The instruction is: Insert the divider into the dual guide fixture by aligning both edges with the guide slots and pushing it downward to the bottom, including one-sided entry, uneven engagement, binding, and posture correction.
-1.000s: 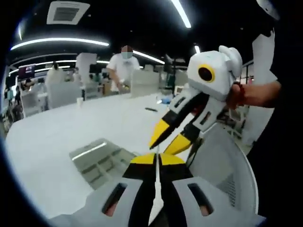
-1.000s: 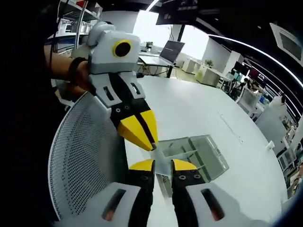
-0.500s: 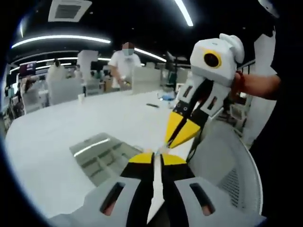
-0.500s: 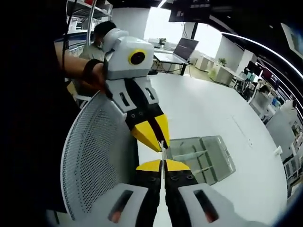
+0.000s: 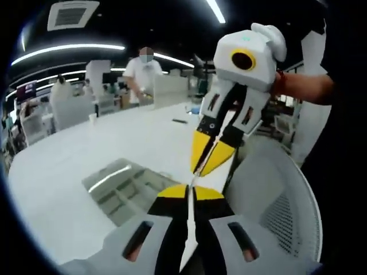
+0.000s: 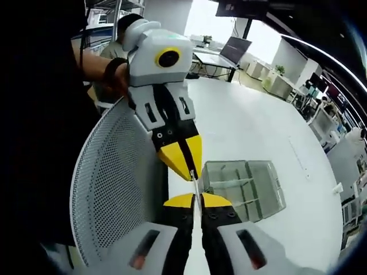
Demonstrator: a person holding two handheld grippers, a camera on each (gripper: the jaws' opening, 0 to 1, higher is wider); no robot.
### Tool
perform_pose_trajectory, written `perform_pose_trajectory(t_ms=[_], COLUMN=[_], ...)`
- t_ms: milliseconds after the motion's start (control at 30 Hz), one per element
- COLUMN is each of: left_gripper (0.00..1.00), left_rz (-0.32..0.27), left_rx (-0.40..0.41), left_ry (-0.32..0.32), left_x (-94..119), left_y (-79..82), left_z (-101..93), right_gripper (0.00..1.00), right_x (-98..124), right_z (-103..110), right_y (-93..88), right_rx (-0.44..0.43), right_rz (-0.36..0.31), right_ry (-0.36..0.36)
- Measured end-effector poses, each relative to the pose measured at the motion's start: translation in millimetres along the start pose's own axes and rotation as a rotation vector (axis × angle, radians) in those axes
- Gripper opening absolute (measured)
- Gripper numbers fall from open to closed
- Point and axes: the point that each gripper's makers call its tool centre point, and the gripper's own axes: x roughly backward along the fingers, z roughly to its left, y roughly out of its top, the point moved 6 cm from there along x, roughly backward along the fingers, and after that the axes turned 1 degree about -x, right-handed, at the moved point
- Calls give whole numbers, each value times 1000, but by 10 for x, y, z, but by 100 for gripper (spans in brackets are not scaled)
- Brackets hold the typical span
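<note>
Looking along the left gripper, its jaws pinch the thin clear divider edge-on; the right gripper clamps it too, at 12 o'clock. The fixture lies at 10 o'clock.

In the right gripper view, the right gripper and left gripper both grip the divider; the fixture sits at 2 o'clock, on the table. No writing is legible.

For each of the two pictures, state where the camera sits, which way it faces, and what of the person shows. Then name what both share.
Left gripper view: rides the left gripper, facing the right gripper, white table; person's hand shows.
Right gripper view: rides the right gripper, facing the left gripper; hand shows.
Shared: thin divider, clear fixture, mesh chair.
</note>
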Motion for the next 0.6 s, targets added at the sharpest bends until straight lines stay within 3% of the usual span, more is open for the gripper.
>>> perform_pose_trajectory(t_ms=[233,400,600], left_gripper=[0,3,11], left_rz=[37,-25,-29], left_rx=[-2,50,74], left_ry=[-14,22,54], left_x=[-54,-72,-97], left_y=[-23,25,11], left_z=[53,137,240], right_gripper=[0,0,0], right_x=[-75,-33,-49], right_z=[13,-120,-186], right_y=[-43,-56,-120], right_rx=[61,29,39], right_rz=[52,20,41], right_ry=[35,19,34])
